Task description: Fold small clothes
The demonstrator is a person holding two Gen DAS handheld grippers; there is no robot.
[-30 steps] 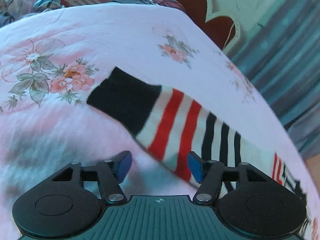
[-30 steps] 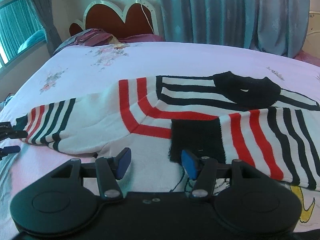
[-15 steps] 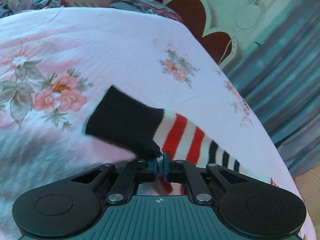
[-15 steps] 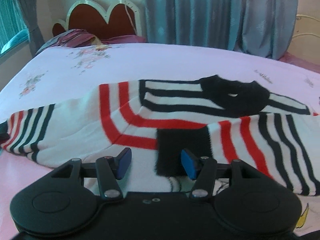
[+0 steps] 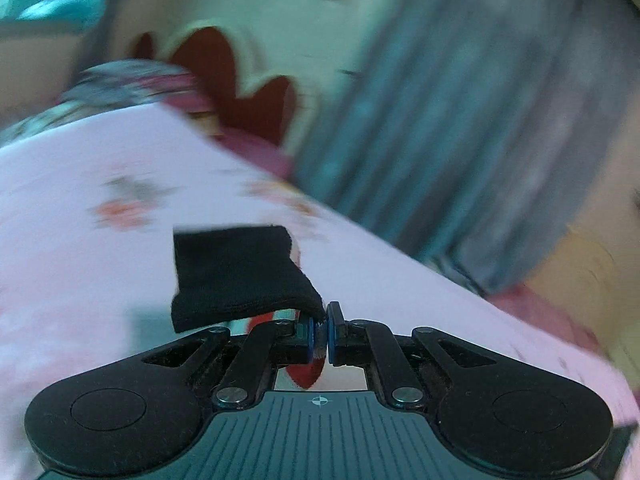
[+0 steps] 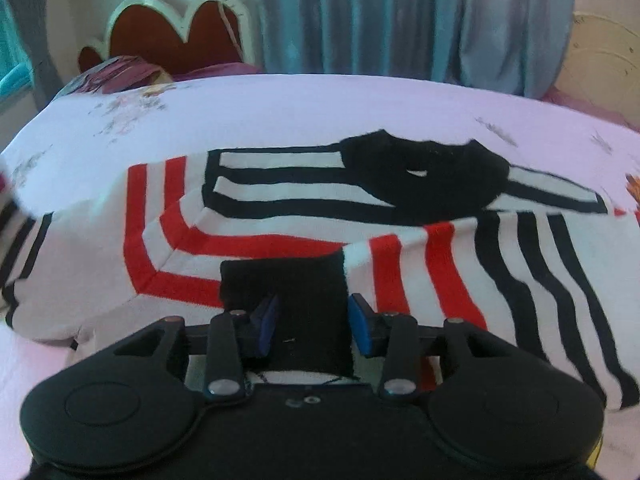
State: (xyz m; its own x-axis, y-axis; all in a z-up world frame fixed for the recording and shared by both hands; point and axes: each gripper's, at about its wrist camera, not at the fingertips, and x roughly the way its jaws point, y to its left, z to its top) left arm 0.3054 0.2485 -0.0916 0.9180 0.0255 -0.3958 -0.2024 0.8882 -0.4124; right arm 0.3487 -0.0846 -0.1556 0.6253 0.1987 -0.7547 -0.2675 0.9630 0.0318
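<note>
Nearest in the left wrist view, the left hand-held gripper [image 5: 319,334] is seen clamped on the left sleeve of the white knitted sweater with red and black stripes [image 6: 248,216], just behind that sleeve's black ribbed cuff [image 5: 236,276], which stands out beyond the fingertips, raised off the pink floral bedsheet [image 5: 80,208]. Heavy blur is shown across that view, so little else can be told there.

In the right wrist view, the right hand-held gripper [image 6: 312,322] is held with its blue pads [image 6: 362,330] apart, one on either side of the second black cuff [image 6: 288,304], which lies on the sweater's body; whether the pads touch the cloth cannot be told. The sweater itself is spread flat on the bed, its black collar [image 6: 420,172] on the far side.

The step in hand is judged to be the folding-in of the sleeves: the right sleeve is already laid across the body, and the left one is held lifted. The next move would call for the held sleeve to be carried rightward across the body and laid flat, with no bunching.

No containers are to be seen. Farther off, a red scalloped headboard [image 6: 172,32] and grey-blue curtains [image 6: 400,20] are visible.
</note>
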